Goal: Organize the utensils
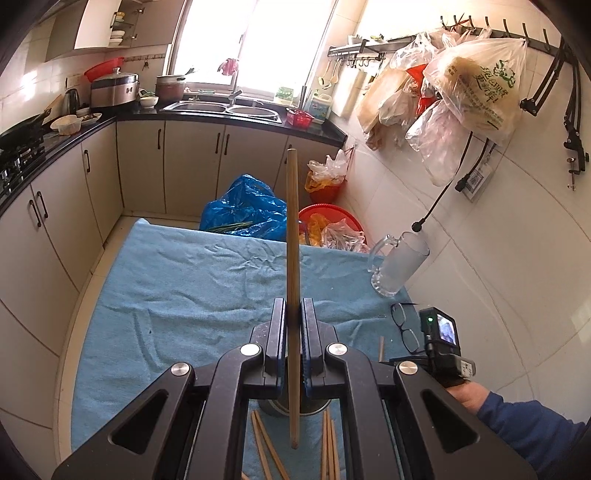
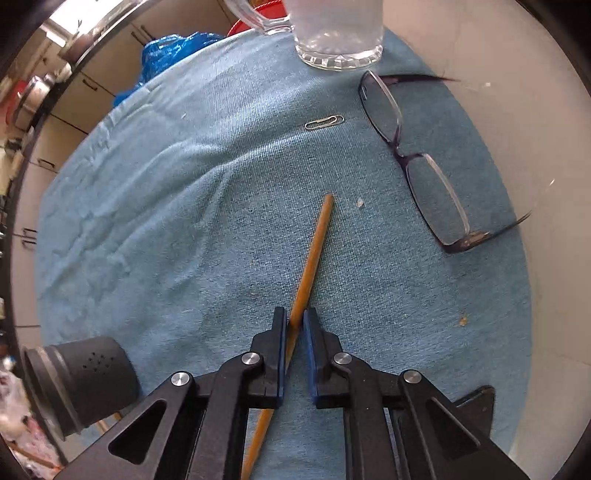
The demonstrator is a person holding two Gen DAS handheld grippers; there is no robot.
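My left gripper (image 1: pixel 294 314) is shut on a wooden chopstick (image 1: pixel 292 229) that stands nearly upright between its pads, reaching above and below the jaws. Under it, partly hidden by the gripper, stands a metal cup (image 1: pixel 291 408), with several loose chopsticks (image 1: pixel 267 446) lying around it on the blue towel (image 1: pixel 184 288). In the right wrist view my right gripper (image 2: pixel 295 321) points steeply down at the towel (image 2: pixel 147 221), shut on another chopstick (image 2: pixel 314 254) that lies slanted on the cloth. A hand in a blue sleeve (image 1: pixel 517 421) holds the right gripper's body (image 1: pixel 441 339).
A glass mug (image 1: pixel 400 264) (image 2: pixel 338 33) stands at the towel's far right corner. Folded-open glasses (image 2: pixel 413 158) (image 1: pixel 404 325) and a paper clip (image 2: pixel 325 122) lie near it. A dark grey cylinder (image 2: pixel 79 384) sits at the lower left. Beyond the table are blue bags (image 1: pixel 245 210) and a red basin (image 1: pixel 332 225).
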